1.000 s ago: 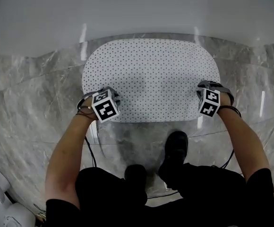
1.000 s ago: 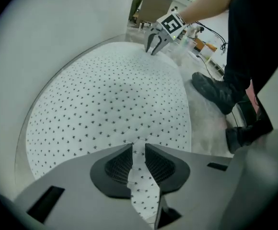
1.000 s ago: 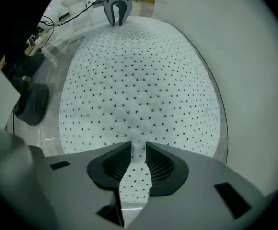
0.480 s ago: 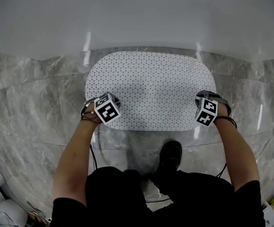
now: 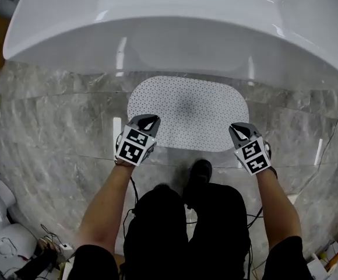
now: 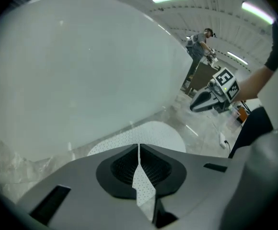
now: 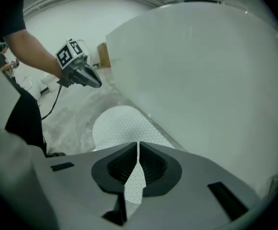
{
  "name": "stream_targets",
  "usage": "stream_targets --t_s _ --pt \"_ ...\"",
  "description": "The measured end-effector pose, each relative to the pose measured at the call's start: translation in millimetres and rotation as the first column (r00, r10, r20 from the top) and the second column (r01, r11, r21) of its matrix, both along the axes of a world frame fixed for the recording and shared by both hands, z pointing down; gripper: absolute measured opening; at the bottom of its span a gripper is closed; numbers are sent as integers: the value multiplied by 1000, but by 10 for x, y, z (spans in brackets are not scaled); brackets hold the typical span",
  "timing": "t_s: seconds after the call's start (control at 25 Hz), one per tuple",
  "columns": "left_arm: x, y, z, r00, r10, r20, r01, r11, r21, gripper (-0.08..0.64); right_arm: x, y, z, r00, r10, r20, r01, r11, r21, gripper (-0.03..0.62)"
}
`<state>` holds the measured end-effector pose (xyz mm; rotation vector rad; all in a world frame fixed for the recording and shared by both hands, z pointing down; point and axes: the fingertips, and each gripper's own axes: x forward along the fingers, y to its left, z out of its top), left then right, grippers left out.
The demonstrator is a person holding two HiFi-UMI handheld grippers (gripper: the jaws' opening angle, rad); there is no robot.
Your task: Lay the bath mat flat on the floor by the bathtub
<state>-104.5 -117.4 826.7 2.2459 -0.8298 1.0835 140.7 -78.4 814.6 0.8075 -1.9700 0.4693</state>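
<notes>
The white dotted oval bath mat [image 5: 187, 112] lies flat on the marble floor right beside the white bathtub [image 5: 175, 28]. My left gripper [image 5: 147, 120] hangs in the air above the mat's near left edge, shut with nothing in it. My right gripper [image 5: 239, 130] hangs above the near right edge, its jaws closing almost to touching, with nothing between them. In the left gripper view the mat [image 6: 144, 133] shows on the floor well beyond the left gripper [image 6: 139, 147], and only through the slit. The right gripper view shows the mat [image 7: 117, 126] beyond the right gripper [image 7: 138, 145] likewise.
My black shoe [image 5: 201, 174] stands just short of the mat's near edge. Cables [image 5: 131, 197] trail on the floor by my legs. White fixtures [image 5: 6, 238] sit at the lower left. A person [image 6: 199, 42] stands far off in the left gripper view.
Both grippers have lifted off the mat's near edge and now hang above it. The mat stays flat on the floor. The head view has risen, bringing the whole bathtub into sight.
</notes>
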Motion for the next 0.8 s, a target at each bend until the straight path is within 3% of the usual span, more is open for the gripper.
stream_targets --t_s 0.36,0.48,0.8 --pt "334 200 -2600 995 -94 -42 97 991 91 14 -28 130 -2542 966 183 184 -198 978 63 20" --pt "410 168 -3274 992 -123 -33 127 984 126 11 -20 68 -3245 956 188 224 -215 971 103 18" --pt "677 238 -4645 977 -171 -126 193 962 196 11 -43 104 -4611 941 140 307 -207 958 197 17"
